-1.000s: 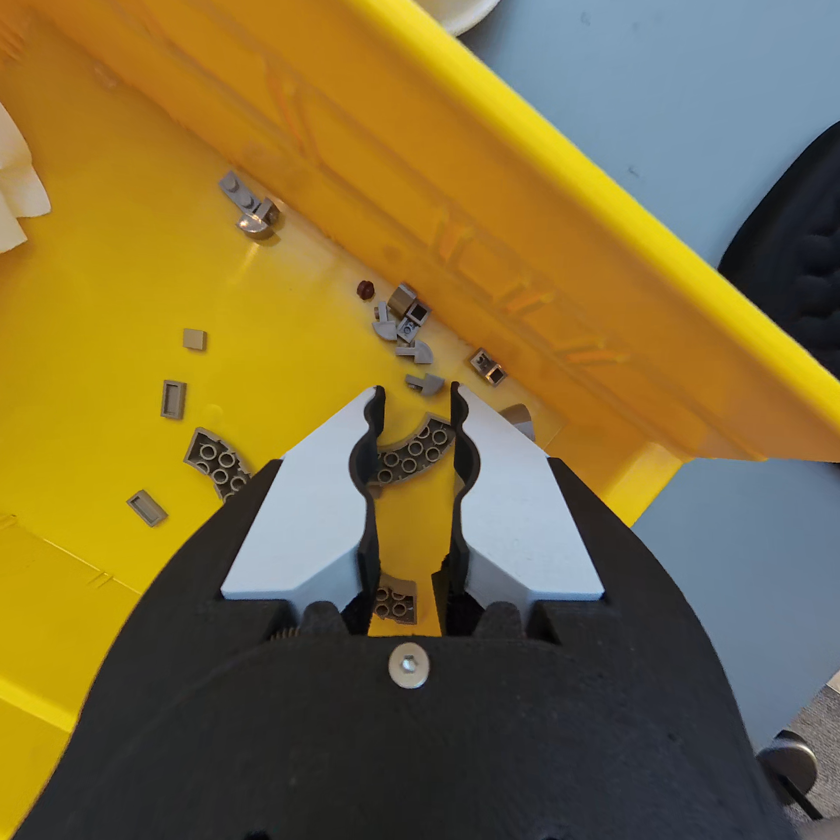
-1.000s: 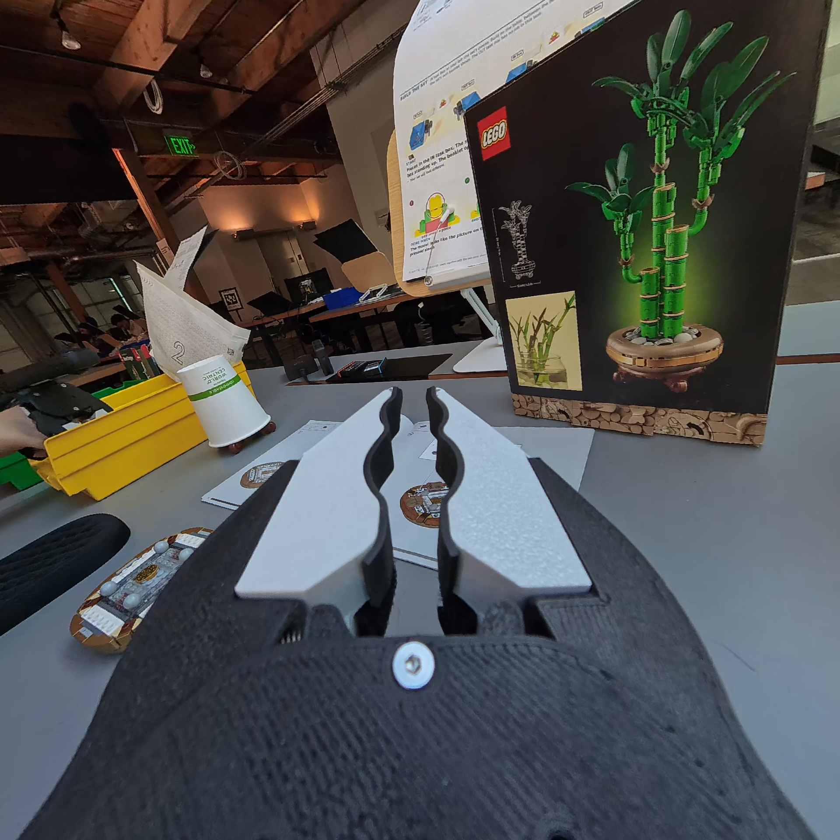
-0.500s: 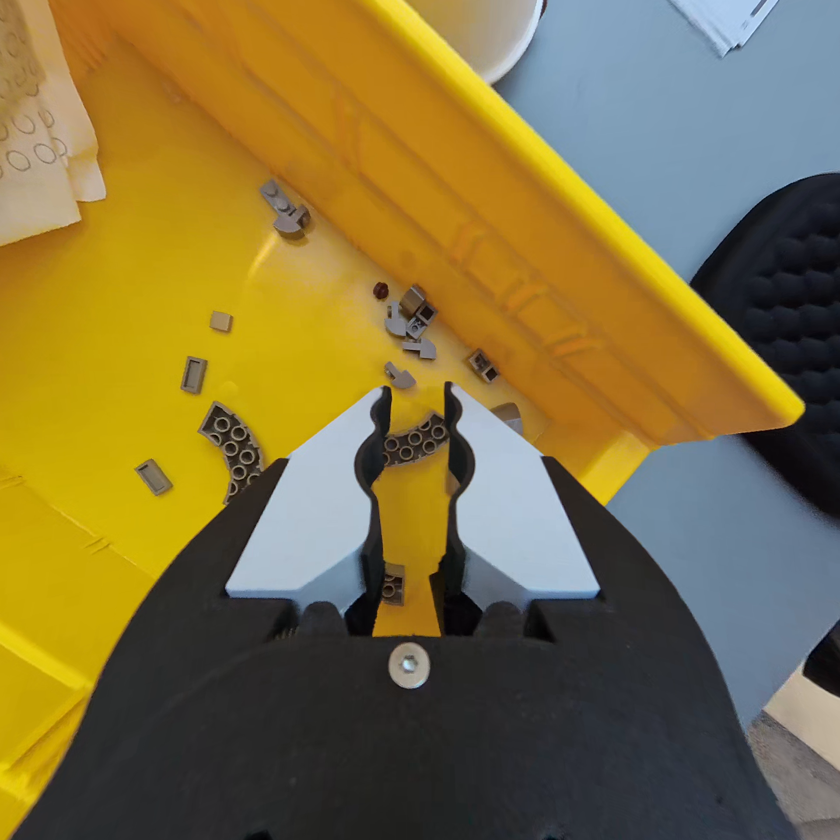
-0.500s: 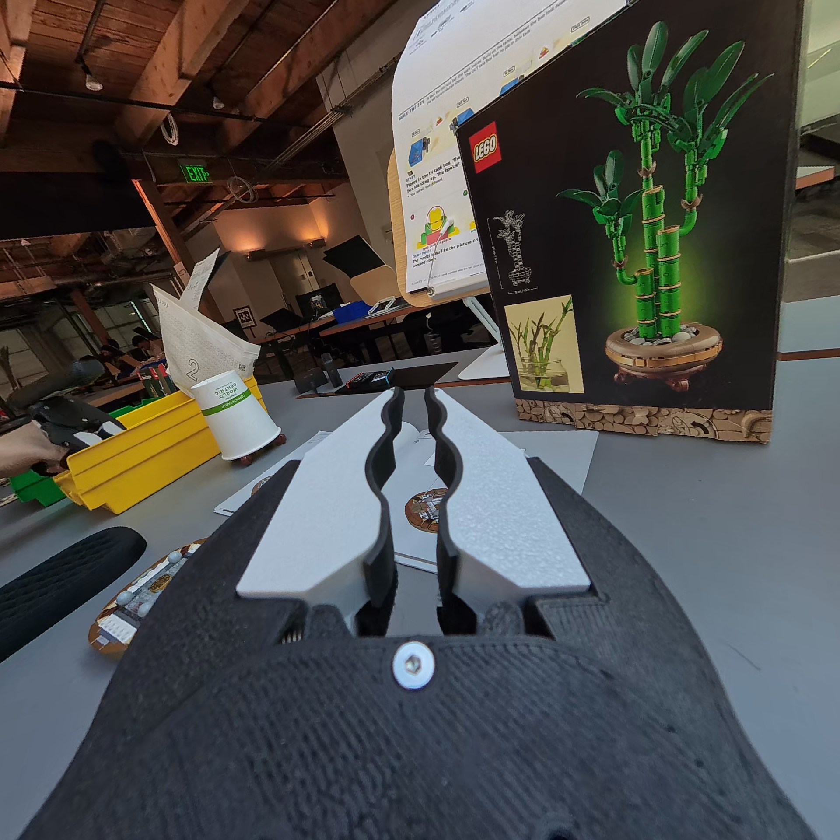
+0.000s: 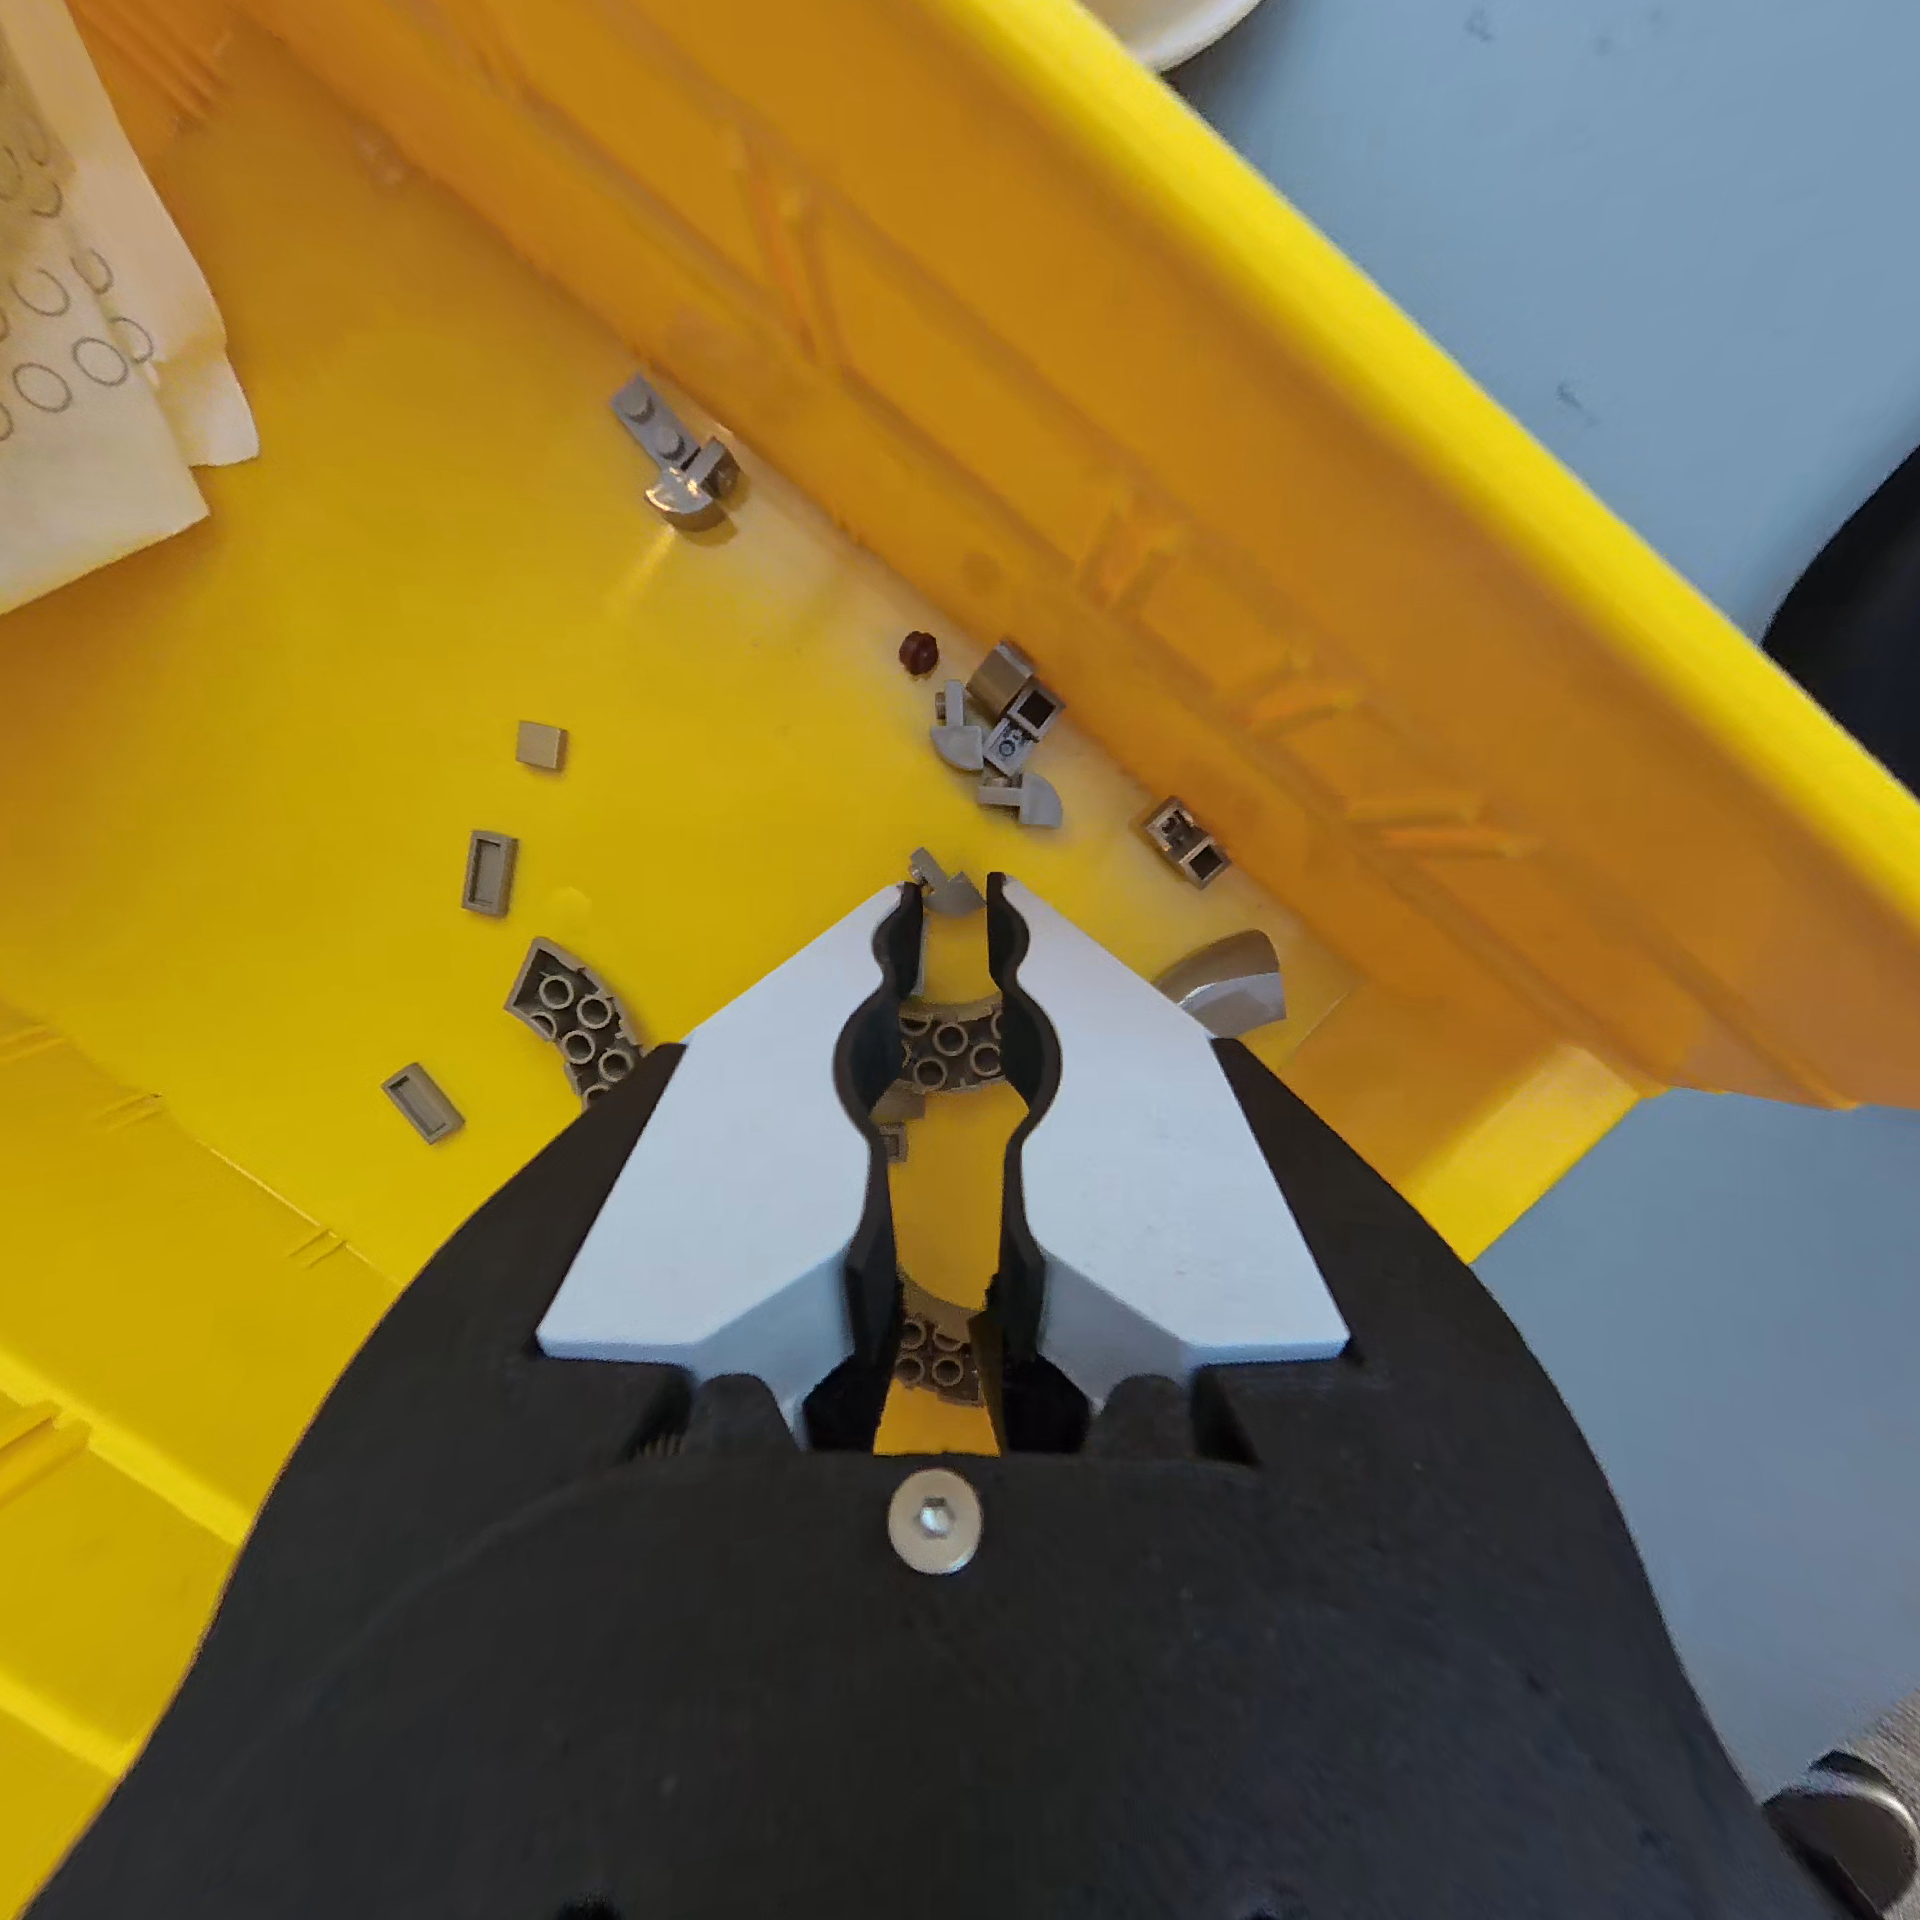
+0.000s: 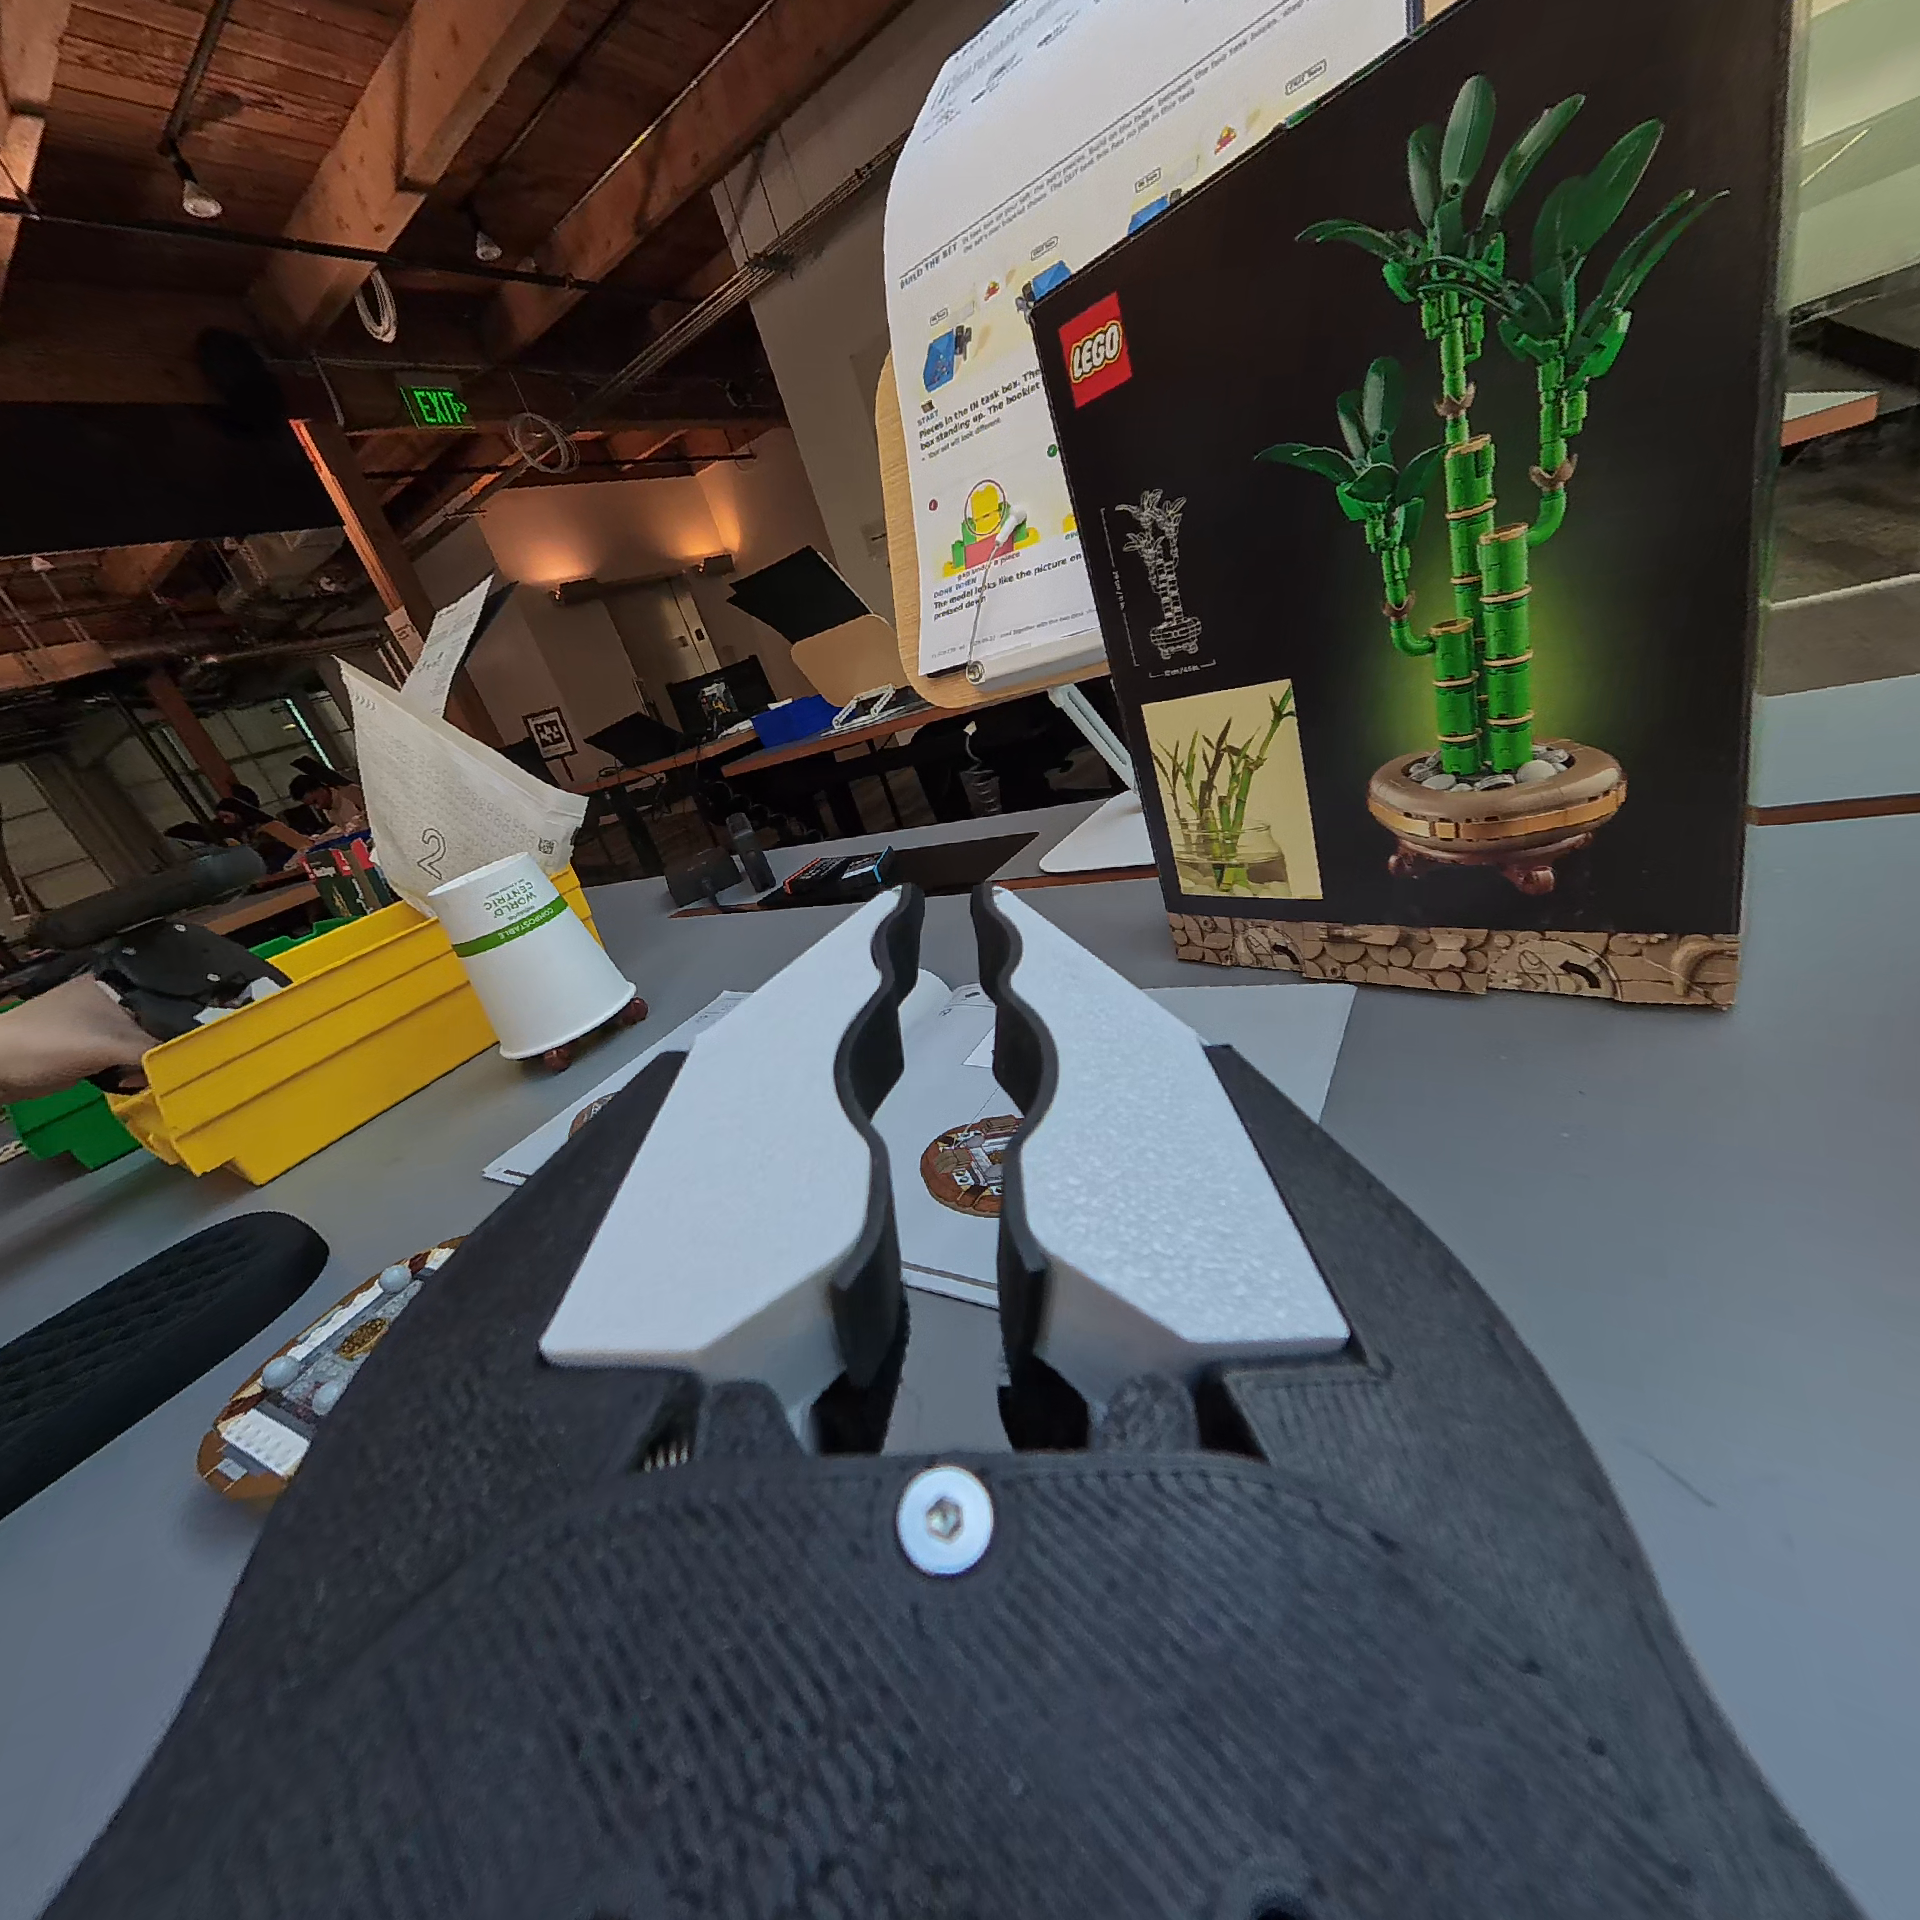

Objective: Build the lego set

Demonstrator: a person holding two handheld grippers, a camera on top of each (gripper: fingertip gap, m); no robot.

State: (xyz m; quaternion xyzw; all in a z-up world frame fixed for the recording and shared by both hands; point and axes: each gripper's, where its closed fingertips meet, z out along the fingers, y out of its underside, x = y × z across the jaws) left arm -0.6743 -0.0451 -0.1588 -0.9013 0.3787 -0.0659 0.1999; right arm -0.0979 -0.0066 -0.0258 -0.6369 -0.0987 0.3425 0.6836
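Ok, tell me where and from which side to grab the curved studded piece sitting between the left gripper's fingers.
Come straight down on the curved studded piece from above. It lies flat in the yellow bin, studs up, so only its edges offer grip. Close the left gripper across the narrow band, one finger on the inner curve, one on the outer, near mid-arc. That probably means turning the gripper, whose fingers now straddle its length.

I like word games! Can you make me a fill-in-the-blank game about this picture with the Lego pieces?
1. The loose grey pieces lie inside a ____ bin.
2. The left gripper hangs over that bin with its fingers ____.
3. The box on the table pictures a green ____ plant.
4. The paper cup stands ____ down beside the bin.

Missing words: yellow; open; bamboo; upside
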